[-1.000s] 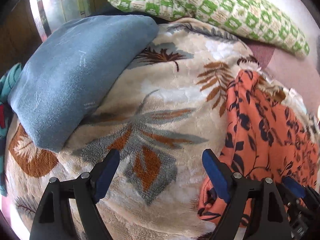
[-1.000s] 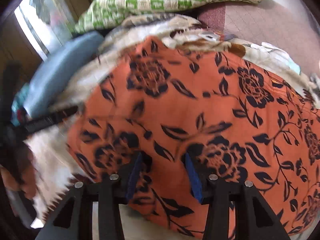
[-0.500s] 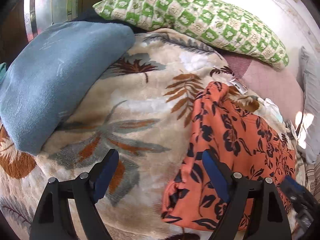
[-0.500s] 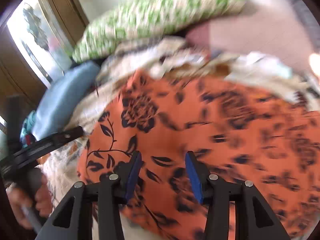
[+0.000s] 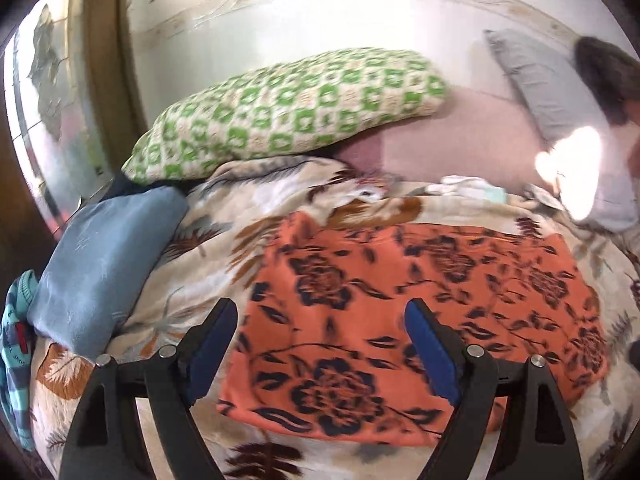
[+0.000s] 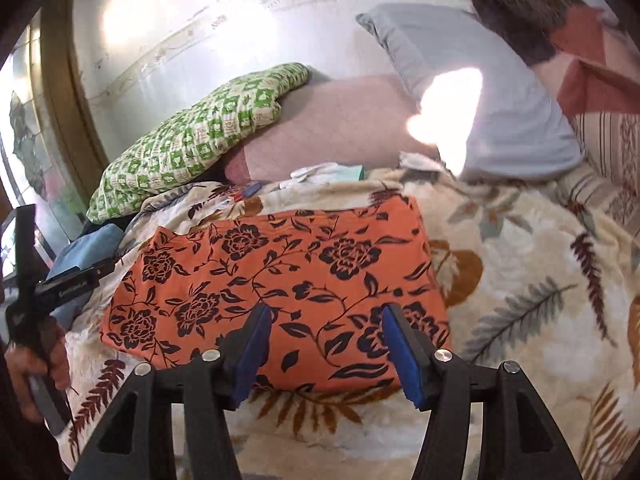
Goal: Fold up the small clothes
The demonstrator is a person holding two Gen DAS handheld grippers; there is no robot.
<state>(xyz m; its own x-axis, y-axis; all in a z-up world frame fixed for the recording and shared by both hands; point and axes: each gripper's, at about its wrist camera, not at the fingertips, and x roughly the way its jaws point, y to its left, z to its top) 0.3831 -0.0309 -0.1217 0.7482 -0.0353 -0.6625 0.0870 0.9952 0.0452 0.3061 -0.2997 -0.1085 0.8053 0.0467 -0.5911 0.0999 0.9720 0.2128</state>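
An orange garment with black flowers (image 5: pixel 400 312) (image 6: pixel 280 276) lies folded into a flat rectangle on the leaf-print blanket (image 5: pixel 224 248) (image 6: pixel 520 280). My left gripper (image 5: pixel 320 340) hovers open above its near left part with nothing between the blue pads. My right gripper (image 6: pixel 326 344) hangs over the garment's near edge; its jaws are opening and hold nothing. In the right wrist view the left gripper's body (image 6: pixel 60 284) and the hand on it (image 6: pixel 36 364) show at the far left.
A green-and-cream pillow (image 5: pixel 288 116) (image 6: pixel 192 136) lies at the back, a blue cushion (image 5: pixel 104 264) at the left, a grey pillow (image 6: pixel 492 96) at the right. Small white and teal clothes (image 6: pixel 328 172) sit behind the garment. A striped teal cloth (image 5: pixel 16 352) hangs at the left edge.
Both grippers have pulled back and risen, so the whole folded garment now shows. The right gripper's jaws have widened and no longer sit down on the cloth.
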